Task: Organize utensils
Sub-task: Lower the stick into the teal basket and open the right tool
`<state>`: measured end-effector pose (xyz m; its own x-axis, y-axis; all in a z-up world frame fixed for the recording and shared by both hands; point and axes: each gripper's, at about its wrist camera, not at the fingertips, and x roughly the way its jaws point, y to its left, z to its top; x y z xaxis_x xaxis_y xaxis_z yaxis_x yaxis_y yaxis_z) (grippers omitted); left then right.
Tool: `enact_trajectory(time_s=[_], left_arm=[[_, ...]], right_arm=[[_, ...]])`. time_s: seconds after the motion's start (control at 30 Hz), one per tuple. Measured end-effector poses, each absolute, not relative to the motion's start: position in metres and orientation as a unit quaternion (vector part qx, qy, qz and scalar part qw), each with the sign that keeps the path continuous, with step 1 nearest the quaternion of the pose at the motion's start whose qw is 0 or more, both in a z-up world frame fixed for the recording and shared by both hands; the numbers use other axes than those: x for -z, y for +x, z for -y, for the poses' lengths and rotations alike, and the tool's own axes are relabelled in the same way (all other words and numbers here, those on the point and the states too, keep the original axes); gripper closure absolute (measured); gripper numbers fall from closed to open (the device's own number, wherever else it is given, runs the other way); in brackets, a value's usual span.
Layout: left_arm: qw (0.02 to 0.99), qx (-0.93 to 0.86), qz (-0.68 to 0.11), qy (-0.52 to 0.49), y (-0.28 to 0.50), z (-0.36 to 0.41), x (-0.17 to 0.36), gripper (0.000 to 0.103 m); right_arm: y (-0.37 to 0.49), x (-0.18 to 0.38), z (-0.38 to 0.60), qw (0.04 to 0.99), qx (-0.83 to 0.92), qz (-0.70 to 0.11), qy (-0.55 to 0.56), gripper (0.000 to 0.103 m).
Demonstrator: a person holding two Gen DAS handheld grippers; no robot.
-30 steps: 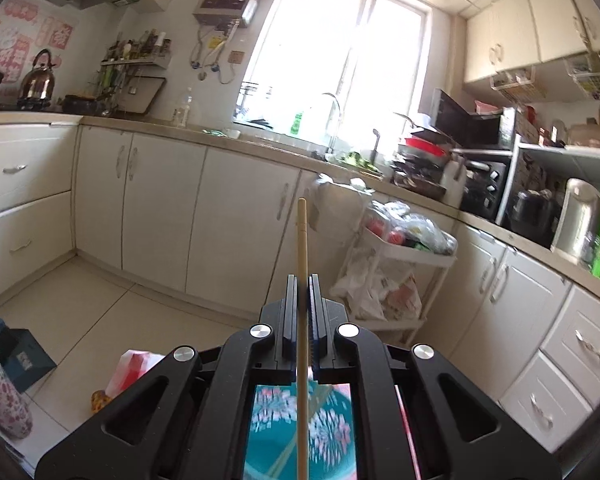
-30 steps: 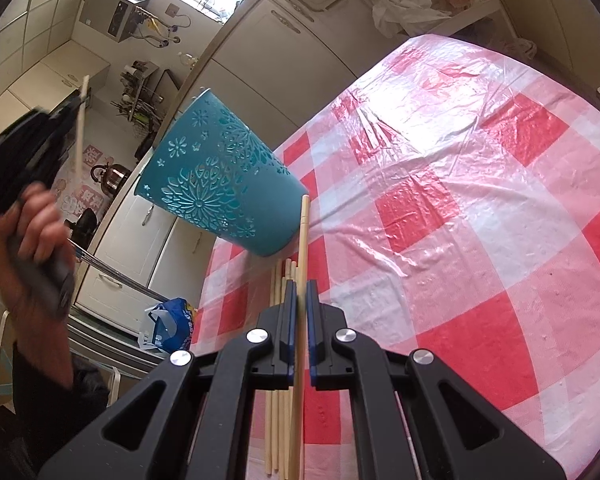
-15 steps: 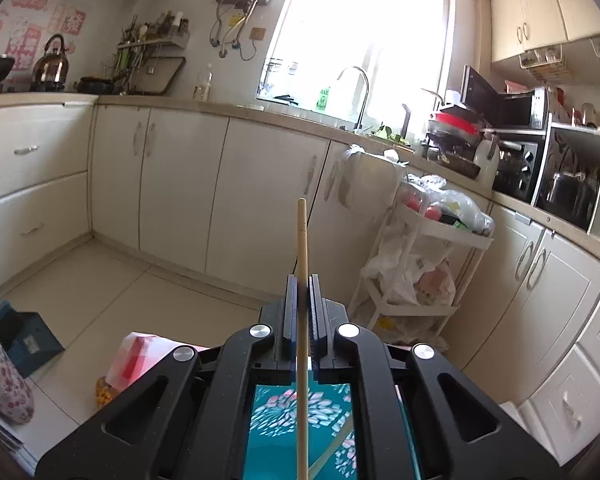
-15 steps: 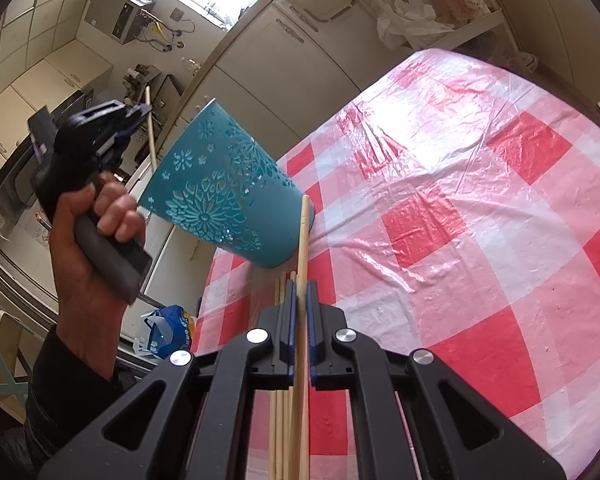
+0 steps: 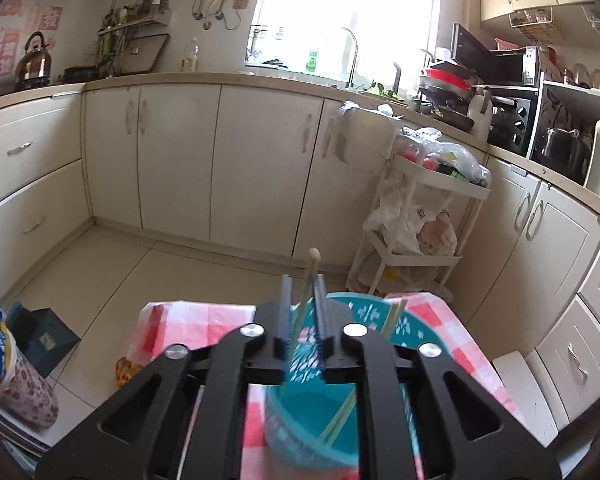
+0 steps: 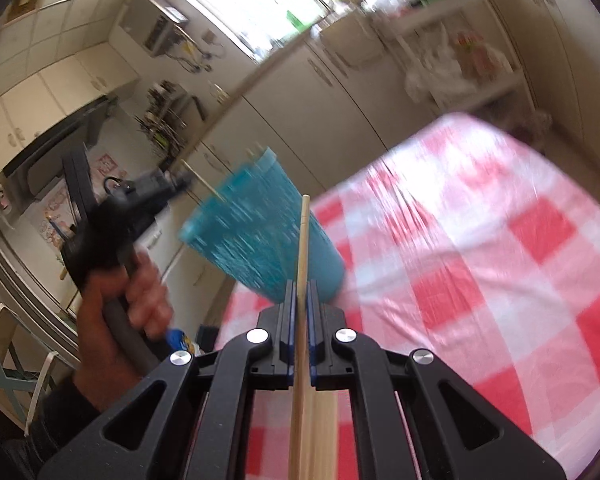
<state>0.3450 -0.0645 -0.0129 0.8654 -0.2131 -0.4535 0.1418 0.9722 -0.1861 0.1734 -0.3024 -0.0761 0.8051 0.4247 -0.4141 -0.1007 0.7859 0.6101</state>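
Kitchen, checked table (image 6: 480, 240): left gripper (image 5: 302, 300) jaws opening, its chopstick (image 5: 309, 276) loose between them, now tipping into teal cup (image 5: 316, 416), while right gripper (image 6: 299, 300) stays clamped on next chopstick (image 6: 302, 240), lifted off the pile, so another stick is nearly stowed.

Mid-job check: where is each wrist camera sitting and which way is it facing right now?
Left wrist: on the left gripper, above the teal holder, facing kitchen cabinets; jaws opening around a chopstick.
Right wrist: on the right gripper, tilted over the checkered tablecloth, shut on a chopstick; the person's hand shows holding the left gripper.
Shared: holder, tablecloth, white cart.
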Motion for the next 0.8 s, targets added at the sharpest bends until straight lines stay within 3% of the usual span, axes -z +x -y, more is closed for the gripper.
enact_trajectory(time_s=[0.13, 0.4, 0.8], left_arm=[[0.962, 0.080, -0.244, -0.096, 0.318, 0.039, 0.015, 0.067], [0.954, 0.062, -0.263, -0.127, 0.262, -0.011, 0.040, 0.060], [0.943, 0.074, -0.297, -0.130, 0.227, -0.024, 0.072, 0.054]], right_arm=[[0.202, 0.034, 0.285, 0.921, -0.159, -0.226, 0.275, 0.097], [0.282, -0.021, 0.241, 0.953, -0.123, -0.159, 0.226, 0.097], [0.335, 0.011, 0.201, 0.963, -0.057, -0.233, 0.120, 0.097]])
